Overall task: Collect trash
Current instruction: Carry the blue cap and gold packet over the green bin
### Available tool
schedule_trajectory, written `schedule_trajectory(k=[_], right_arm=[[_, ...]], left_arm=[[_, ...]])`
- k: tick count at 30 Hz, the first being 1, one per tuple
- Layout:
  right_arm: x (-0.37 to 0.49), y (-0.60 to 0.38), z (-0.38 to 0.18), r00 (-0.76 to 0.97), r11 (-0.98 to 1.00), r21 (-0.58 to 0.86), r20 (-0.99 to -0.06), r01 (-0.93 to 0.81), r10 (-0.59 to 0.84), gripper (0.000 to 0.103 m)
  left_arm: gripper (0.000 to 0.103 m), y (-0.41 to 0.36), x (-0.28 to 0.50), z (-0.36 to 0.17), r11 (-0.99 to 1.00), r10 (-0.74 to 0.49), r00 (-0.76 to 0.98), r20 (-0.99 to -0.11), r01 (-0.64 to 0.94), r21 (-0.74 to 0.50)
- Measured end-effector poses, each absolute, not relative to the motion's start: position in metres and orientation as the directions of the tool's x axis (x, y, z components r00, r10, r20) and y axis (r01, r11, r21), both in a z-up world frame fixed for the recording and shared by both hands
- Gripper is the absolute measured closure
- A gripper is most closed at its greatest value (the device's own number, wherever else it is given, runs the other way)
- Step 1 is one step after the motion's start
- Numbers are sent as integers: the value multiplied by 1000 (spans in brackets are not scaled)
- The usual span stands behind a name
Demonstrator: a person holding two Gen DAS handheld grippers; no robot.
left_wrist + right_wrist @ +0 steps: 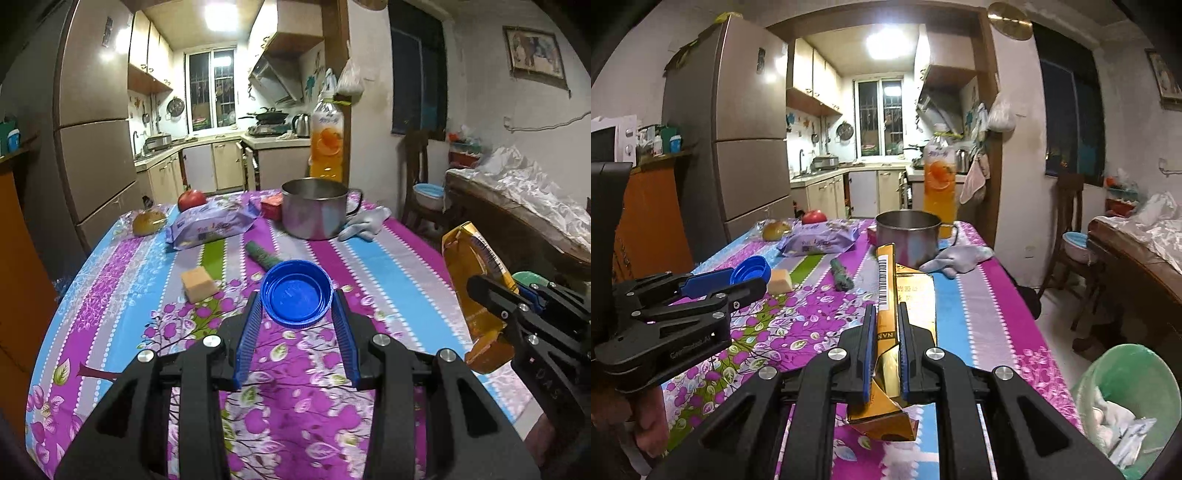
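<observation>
My left gripper (297,299) is shut on a blue plastic lid (296,293), held above the floral tablecloth (110,295); the lid also shows in the right wrist view (750,270). My right gripper (888,314) is shut on a flattened golden-yellow carton (908,295), held over the table's right part; the carton also shows in the left wrist view (476,280). A green trash bin (1145,373) with wrappers inside stands on the floor, low right of the table.
On the table lie a yellow sponge (198,283), a green scrubber (263,255), a purple packet (214,221), an apple (191,199), a steel pot (314,212), a grey glove (365,221) and a juice bottle (327,142). A wooden chair (1067,229) stands at right.
</observation>
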State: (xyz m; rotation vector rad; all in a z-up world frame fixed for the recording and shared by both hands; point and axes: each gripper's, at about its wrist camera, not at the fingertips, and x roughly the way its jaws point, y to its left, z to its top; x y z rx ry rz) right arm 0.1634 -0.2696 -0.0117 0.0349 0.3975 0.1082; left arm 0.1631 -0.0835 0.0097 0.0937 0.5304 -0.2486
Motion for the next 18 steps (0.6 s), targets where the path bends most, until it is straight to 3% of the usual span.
schedule_trajectory(k=[18], right_arm=[[85,-353,28,938,997,42,-342,69,-50,91]], left_arm=[[66,-170,133,34,913,-360,804,-474,409,0]])
